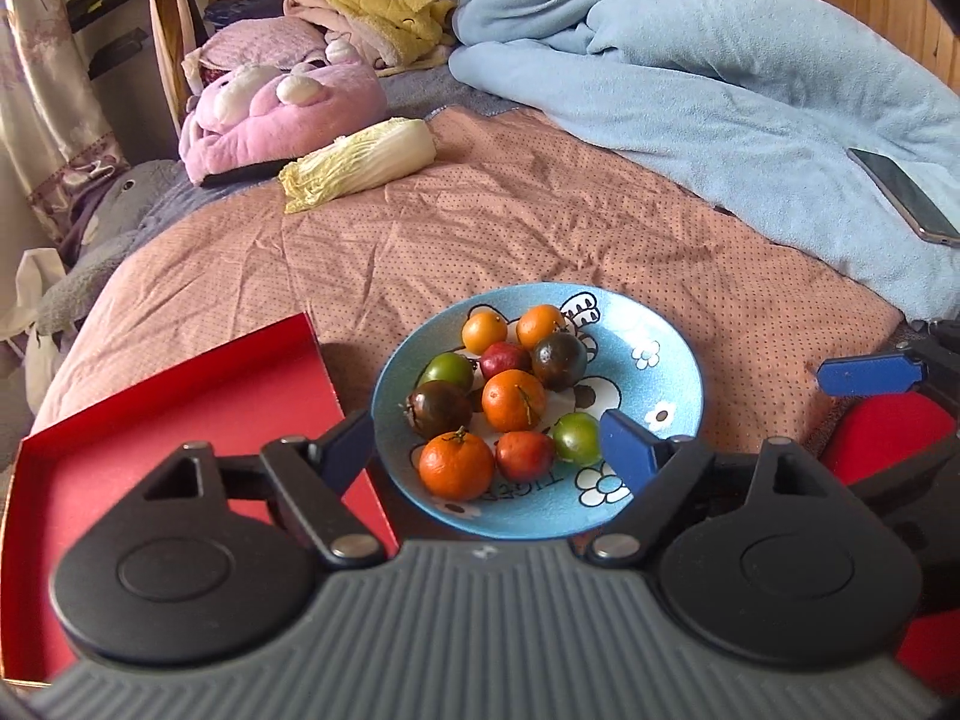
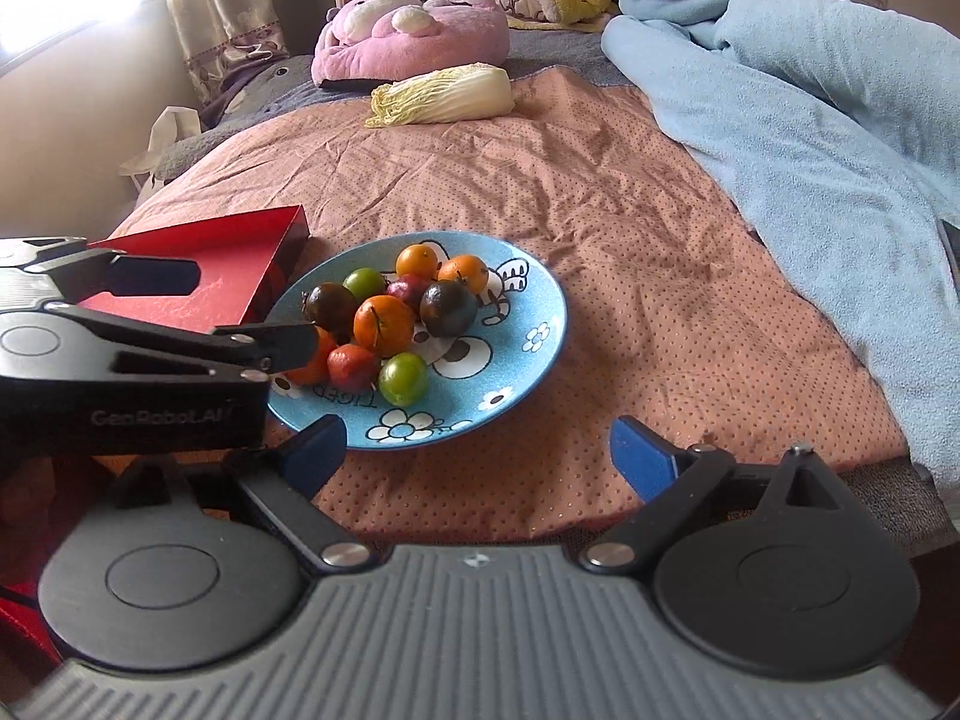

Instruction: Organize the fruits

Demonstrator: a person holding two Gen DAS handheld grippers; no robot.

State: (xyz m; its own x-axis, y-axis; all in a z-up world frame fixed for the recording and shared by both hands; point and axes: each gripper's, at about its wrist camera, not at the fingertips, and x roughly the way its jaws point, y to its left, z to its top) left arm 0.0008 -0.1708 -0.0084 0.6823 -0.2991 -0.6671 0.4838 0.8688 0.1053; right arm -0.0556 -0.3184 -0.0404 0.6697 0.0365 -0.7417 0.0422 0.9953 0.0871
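My left claw (image 1: 486, 450) and right claw (image 2: 477, 450) both gape, holding nothing. The fruits (image 1: 510, 399) sit heaped on the blue plate (image 1: 672, 360) beside the red box (image 1: 180, 420). They look small, round, smooth and likely to roll, so I'd pinch one gently across its middle.

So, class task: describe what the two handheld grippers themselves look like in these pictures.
Both match: the left gripper and the right gripper each have a ribbed grey body, two round black discs, black linkage arms with silver pivot pins, and blue fingers. Seen from the right wrist view, the left gripper's black side bears pale "GenRoboLAI" lettering.
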